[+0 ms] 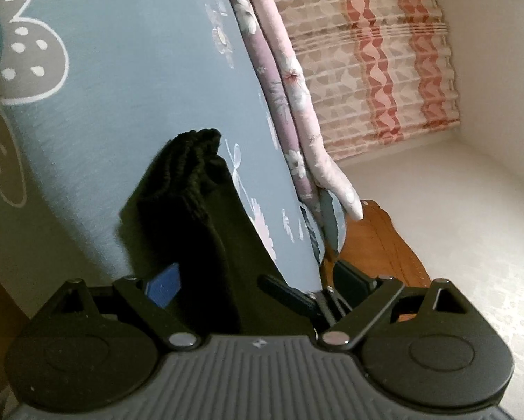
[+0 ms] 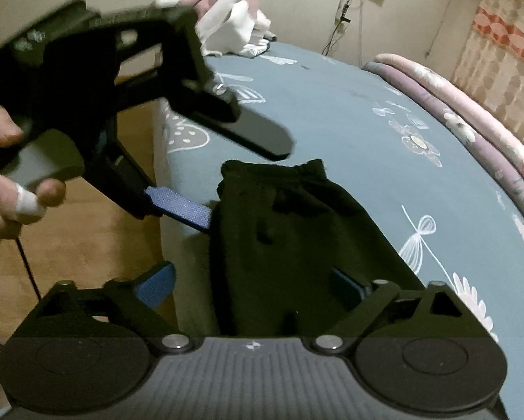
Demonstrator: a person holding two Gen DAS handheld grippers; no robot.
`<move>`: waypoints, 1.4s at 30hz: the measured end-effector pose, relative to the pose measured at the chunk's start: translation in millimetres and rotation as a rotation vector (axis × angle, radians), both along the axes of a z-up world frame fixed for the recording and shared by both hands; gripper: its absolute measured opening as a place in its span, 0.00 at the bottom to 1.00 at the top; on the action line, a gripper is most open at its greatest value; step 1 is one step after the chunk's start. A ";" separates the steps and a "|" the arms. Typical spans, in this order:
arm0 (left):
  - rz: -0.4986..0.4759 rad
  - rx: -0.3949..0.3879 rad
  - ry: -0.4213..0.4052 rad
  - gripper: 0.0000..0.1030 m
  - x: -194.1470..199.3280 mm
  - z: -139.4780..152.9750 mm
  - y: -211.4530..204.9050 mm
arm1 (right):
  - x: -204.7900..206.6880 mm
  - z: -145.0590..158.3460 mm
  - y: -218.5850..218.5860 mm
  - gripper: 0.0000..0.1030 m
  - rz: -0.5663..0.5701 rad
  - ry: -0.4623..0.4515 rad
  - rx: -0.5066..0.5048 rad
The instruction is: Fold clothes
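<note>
Dark garment (image 2: 290,231) on blue bedsheet (image 2: 349,112), both tools spread, apparently ungripped

Blue flower-printed bedsheet (image 2: 332,112), rolled floral quilt (image 1: 290,80), patterned curtain (image 1: 384,56), wooden floor (image 2: 87,245)

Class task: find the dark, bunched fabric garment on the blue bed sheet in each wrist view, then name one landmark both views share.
Left wrist view: the dark garment sits lower centre, running up from between the left gripper fingers.
Right wrist view: it fills the centre, above the right gripper.
Shared landmark: the rolled pink floral quilt along the bed's far edge.
</note>
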State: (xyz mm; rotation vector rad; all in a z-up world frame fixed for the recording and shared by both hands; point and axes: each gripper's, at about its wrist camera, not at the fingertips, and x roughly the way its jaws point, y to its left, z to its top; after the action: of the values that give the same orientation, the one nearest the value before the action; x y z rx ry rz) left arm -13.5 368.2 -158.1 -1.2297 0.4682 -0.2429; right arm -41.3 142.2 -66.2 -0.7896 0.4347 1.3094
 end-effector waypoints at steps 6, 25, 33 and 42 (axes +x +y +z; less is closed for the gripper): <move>-0.024 0.004 -0.023 0.89 -1.5 3.0 2.1 | -18.0 -10.7 10.5 0.51 0.016 -0.111 -0.058; -0.019 -0.001 0.027 0.89 27.5 -7.3 6.5 | -13.9 13.6 12.2 0.12 -0.066 -0.077 -0.017; -0.005 0.114 0.066 0.89 59.9 7.8 6.9 | -10.5 19.4 3.8 0.16 -0.073 -0.021 0.008; 0.003 0.245 0.145 0.57 55.8 8.3 2.9 | 3.2 36.1 -28.4 0.58 -0.121 0.055 0.065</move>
State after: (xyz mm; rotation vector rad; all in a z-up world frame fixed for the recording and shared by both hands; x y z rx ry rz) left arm 42.3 371.1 -149.8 -1.0117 0.6034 -0.0906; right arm -38.2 113.8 -30.1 -0.6646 0.4739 1.2285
